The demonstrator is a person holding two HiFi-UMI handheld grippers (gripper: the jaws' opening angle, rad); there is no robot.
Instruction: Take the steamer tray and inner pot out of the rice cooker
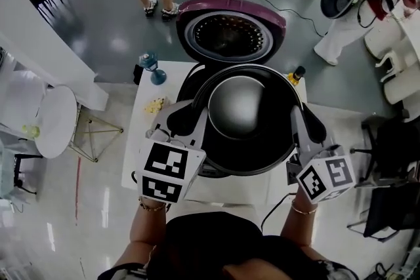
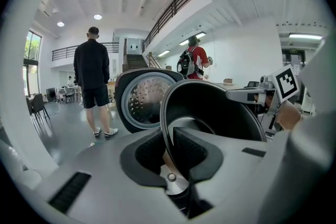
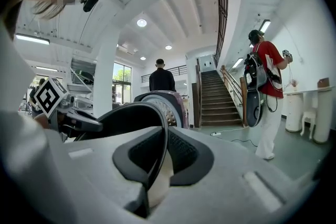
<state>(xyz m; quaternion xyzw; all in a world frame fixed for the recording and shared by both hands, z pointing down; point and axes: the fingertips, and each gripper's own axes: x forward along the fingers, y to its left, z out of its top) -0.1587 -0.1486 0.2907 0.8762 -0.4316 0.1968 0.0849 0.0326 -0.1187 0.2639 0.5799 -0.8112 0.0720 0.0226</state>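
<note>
You are on the inner-pot step. The round black metal inner pot (image 1: pixel 236 101) is held by its rim over the open purple-lidded rice cooker (image 1: pixel 230 36). Your left gripper (image 2: pixel 169 150) is clenched on the rim's left side and your right gripper (image 3: pixel 159 150) on its right, each barely parted around the thin edge. Next, carry it level to the white table (image 1: pixel 141 141). The steamer tray is perhaps already out; I cannot find it.

The pot (image 1: pixel 236 105) is black with a grey sheen inside. The cooker lid (image 1: pixel 197 8) has a plum rim and a silvery dotted plate. The left gripper (image 2: pixel 169 139) and right gripper (image 3: pixel 161 149) are pale grey with black ribbed pads and black-and-white square markers. The small bottle (image 1: pixel 149 62) looks teal.
</note>
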